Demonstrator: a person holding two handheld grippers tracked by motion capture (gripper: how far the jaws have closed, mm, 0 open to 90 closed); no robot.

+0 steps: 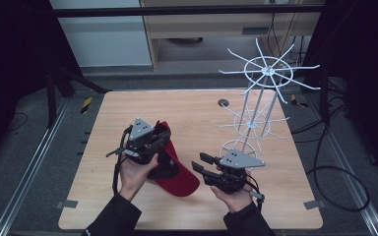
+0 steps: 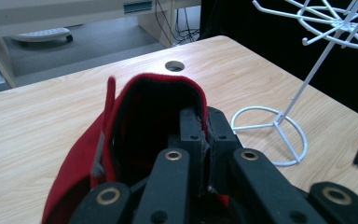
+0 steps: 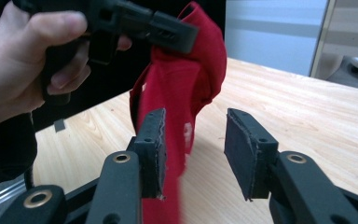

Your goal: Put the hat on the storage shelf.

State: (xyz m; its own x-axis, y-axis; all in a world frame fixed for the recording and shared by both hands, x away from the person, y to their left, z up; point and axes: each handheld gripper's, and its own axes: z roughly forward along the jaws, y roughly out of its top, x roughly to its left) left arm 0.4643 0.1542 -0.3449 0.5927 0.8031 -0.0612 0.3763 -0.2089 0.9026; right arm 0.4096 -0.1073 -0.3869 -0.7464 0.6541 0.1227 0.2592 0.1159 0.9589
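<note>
We hold a red cloth baseball cap [image 1: 173, 164] lifted near the wooden table's [image 1: 128, 113] front edge, our left gripper [image 1: 158, 137] clamped on its back rim. Our right gripper [image 1: 204, 163], jaws apart, waits beside it, seemingly to help hang it on the white wire rack [image 1: 265, 78].

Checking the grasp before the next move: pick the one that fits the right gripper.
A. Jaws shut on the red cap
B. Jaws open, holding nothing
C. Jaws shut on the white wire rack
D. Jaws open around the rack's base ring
B: in the right gripper view the right gripper has its jaws apart with only table between them, while the red cap hangs clamped in the left gripper.
</note>
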